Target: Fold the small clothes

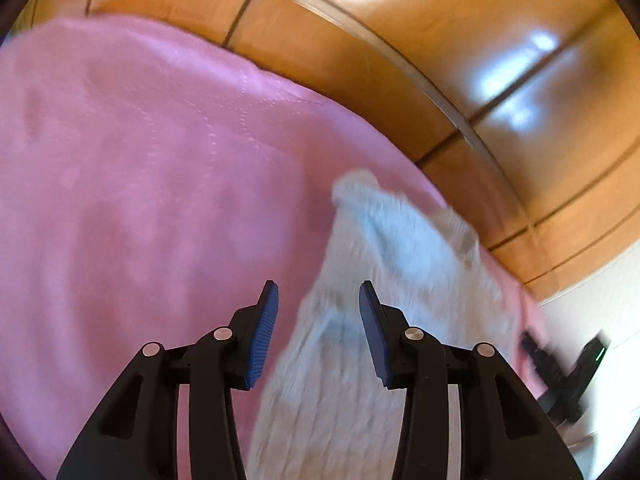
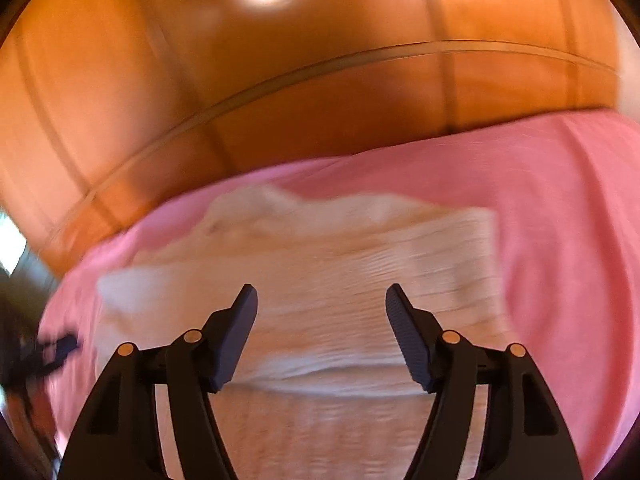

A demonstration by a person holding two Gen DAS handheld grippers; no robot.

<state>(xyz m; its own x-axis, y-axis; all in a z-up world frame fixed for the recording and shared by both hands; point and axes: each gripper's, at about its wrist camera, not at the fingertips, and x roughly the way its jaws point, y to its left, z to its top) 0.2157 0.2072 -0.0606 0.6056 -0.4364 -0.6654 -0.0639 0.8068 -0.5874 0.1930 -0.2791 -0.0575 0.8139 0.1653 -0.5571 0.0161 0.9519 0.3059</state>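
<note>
A small cream ribbed-knit garment [image 1: 384, 280] lies on a pink bedspread [image 1: 140, 184]. My left gripper [image 1: 319, 300] is open and empty, hovering over the garment's left edge. In the right wrist view the same garment [image 2: 320, 264] lies flat with a fold across its near part. My right gripper [image 2: 321, 300] is open and empty above the garment's middle. The right gripper also shows blurred at the far right of the left wrist view [image 1: 560, 364]. The left gripper shows blurred at the left edge of the right wrist view [image 2: 52, 348].
An orange-brown wooden wardrobe [image 1: 400, 40] with panelled doors stands right behind the bed, also in the right wrist view [image 2: 280, 80]. The pink bedspread [image 2: 560, 200] stretches to the right of the garment. A pale wall [image 1: 600, 300] shows at far right.
</note>
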